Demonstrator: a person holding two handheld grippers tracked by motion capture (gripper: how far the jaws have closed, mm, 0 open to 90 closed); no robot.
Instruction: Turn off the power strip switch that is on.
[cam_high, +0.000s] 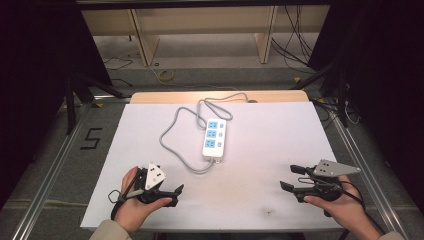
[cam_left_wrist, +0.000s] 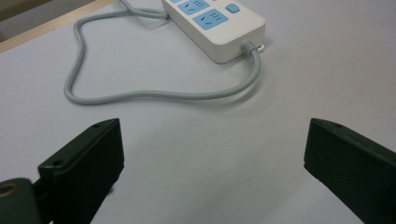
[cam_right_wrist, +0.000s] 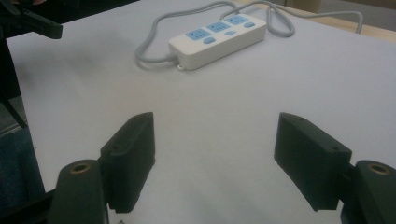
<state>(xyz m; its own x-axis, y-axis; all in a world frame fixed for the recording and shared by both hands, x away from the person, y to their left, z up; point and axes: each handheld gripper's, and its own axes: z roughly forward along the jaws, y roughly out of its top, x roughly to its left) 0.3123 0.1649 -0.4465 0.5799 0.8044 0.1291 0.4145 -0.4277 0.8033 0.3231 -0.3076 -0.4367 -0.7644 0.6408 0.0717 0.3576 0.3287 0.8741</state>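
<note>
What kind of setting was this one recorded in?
Probably a lab or workshop recording station: a white-topped table on a metal frame, black curtains at both sides, loose cables on the floor behind, and a power strip laid out.

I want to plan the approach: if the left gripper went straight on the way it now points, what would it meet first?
Probably the grey cable, which loops across the white table ahead of the open left gripper. The power strip lies beyond it. Depth is hard to judge.

A black "5" on the floor (cam_high: 91, 138) left of the table (cam_high: 280, 150).
</note>
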